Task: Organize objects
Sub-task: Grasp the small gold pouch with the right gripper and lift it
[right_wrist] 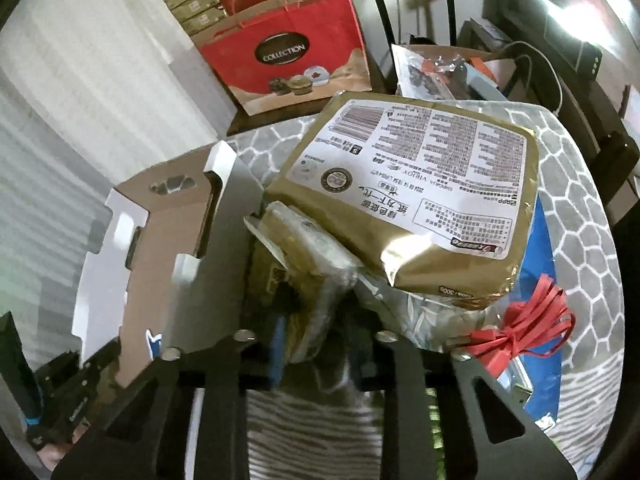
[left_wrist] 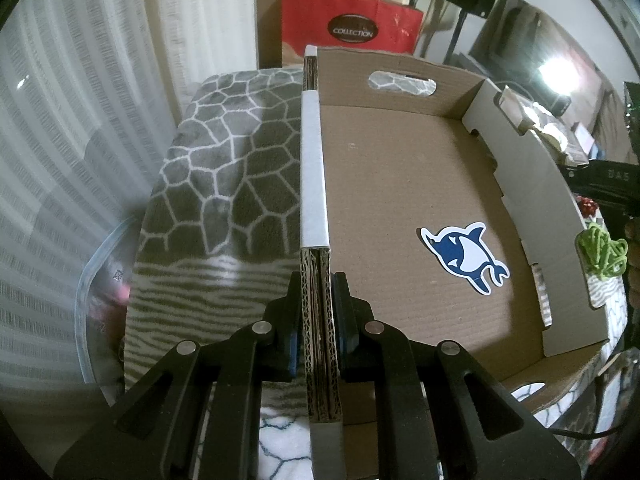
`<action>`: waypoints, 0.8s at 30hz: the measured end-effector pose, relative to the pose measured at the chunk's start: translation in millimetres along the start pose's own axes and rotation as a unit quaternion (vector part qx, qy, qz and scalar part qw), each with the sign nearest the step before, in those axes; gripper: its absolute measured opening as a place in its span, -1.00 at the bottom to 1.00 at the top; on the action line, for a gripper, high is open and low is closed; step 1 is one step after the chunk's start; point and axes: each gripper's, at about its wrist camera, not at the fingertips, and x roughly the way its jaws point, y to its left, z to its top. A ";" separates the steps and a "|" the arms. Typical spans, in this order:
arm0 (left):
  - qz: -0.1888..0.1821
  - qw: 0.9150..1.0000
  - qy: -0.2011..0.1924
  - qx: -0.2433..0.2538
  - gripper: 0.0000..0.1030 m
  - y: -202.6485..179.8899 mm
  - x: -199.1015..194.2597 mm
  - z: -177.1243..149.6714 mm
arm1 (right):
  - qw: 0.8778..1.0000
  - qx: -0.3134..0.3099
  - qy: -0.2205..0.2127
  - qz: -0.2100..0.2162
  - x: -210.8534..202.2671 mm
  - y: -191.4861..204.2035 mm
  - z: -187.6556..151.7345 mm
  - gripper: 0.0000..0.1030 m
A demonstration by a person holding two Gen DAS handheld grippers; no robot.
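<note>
While its brown corrugated floor lies bare but for a blue-and-white dolphin sticker (left_wrist: 464, 258), the cardboard box (left_wrist: 400, 184) sits open-topped on a grey blanket (left_wrist: 232, 168) with a white honeycomb pattern. The box has white outer faces and an oval handhold in its far wall. The left gripper (left_wrist: 319, 312) is clamped on the box's near-left wall, its blue-padded fingers pressed flat against both sides of the doubled cardboard edge.

Just to the right of the box, the right gripper (right_wrist: 316, 336) has its jaws drawn in around a clear-wrapped flat packet (right_wrist: 308, 264); the packet sits between them, though blur hides whether the pads actually press on it. A gold paper pack (right_wrist: 404, 200) with a white printed label leans over that packet, and a red bundled cord (right_wrist: 524, 328) lies beside it.

Beyond the box stand a red gift bag (right_wrist: 288, 56) marked COLLECTION and a pale curtain (left_wrist: 80, 120).
</note>
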 end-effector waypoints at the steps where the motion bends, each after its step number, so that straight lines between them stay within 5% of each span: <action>1: 0.000 1.000 0.000 0.000 -0.77 0.0 0.0 0.1 | 1.000 0.001 -0.001 0.003 -1.7 -0.1 0.0 -0.69; 16: 0.000 1.000 0.000 -0.001 -0.77 -0.2 -0.1 -0.3 | 0.995 -0.079 -0.052 0.044 -87.4 38.8 -8.0 -0.75; 24: 0.000 1.000 0.001 -0.001 -0.77 0.2 -0.1 -0.4 | 0.982 -0.168 -0.003 0.093 -95.9 91.0 -36.2 -0.75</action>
